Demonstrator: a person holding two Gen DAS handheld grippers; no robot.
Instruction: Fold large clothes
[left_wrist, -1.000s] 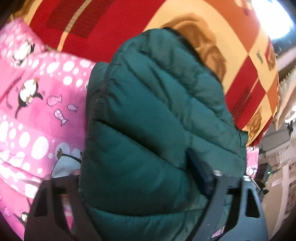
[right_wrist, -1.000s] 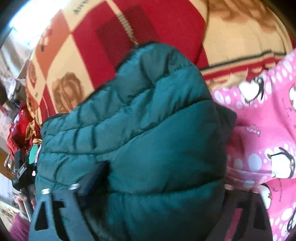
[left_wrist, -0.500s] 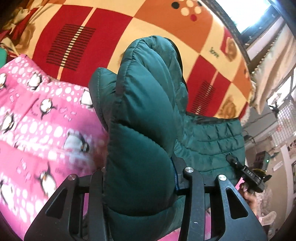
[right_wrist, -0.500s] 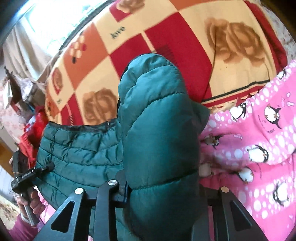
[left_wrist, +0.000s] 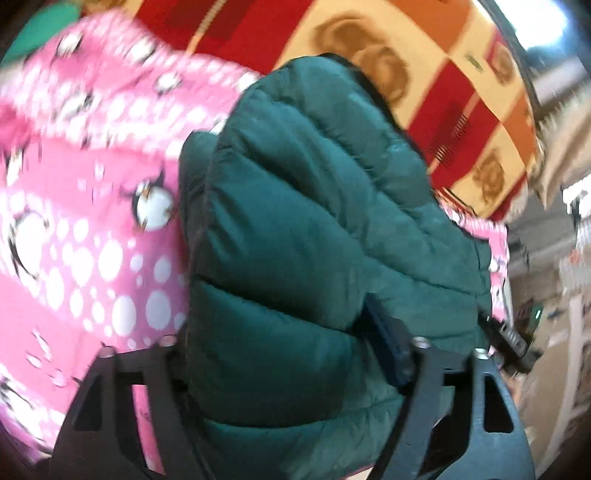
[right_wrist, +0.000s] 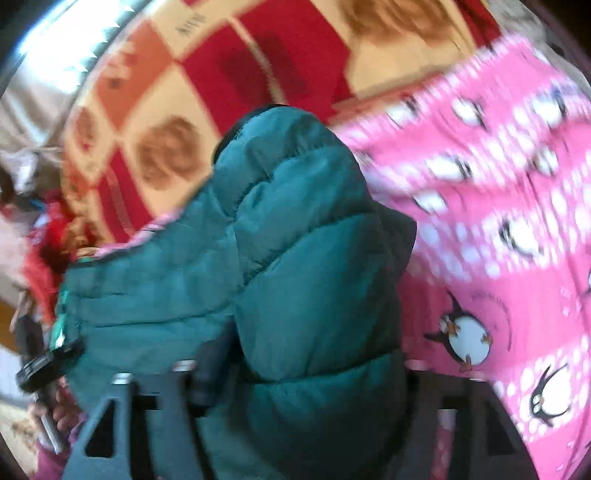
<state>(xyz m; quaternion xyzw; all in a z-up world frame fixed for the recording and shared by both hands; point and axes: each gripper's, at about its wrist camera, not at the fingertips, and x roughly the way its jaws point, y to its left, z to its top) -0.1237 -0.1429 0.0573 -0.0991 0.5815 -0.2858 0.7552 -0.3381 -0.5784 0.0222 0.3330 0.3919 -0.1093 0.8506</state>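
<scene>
A dark green quilted puffer jacket (left_wrist: 310, 229) fills the middle of both views; it also shows in the right wrist view (right_wrist: 295, 280). My left gripper (left_wrist: 284, 350) is shut on a thick fold of the jacket, which bulges up between the jaws. My right gripper (right_wrist: 303, 373) is shut on another thick fold of the same jacket. The fingertips of both grippers are hidden by the padding. The jacket hangs over a pink penguin-print blanket (left_wrist: 74, 221), seen also in the right wrist view (right_wrist: 498, 221).
A red, orange and cream checked blanket (left_wrist: 424, 74) with brown flower prints covers the bed behind, seen too in the right wrist view (right_wrist: 221, 92). The other handle and the person's hand (right_wrist: 48, 406) show at the lower left. Room clutter (left_wrist: 554, 295) lies to the right.
Both grippers have swung with the jacket: the views tilted down and closer to the bed, and the jacket's spread body seen half a second ago is now mostly bunched behind the held folds.
</scene>
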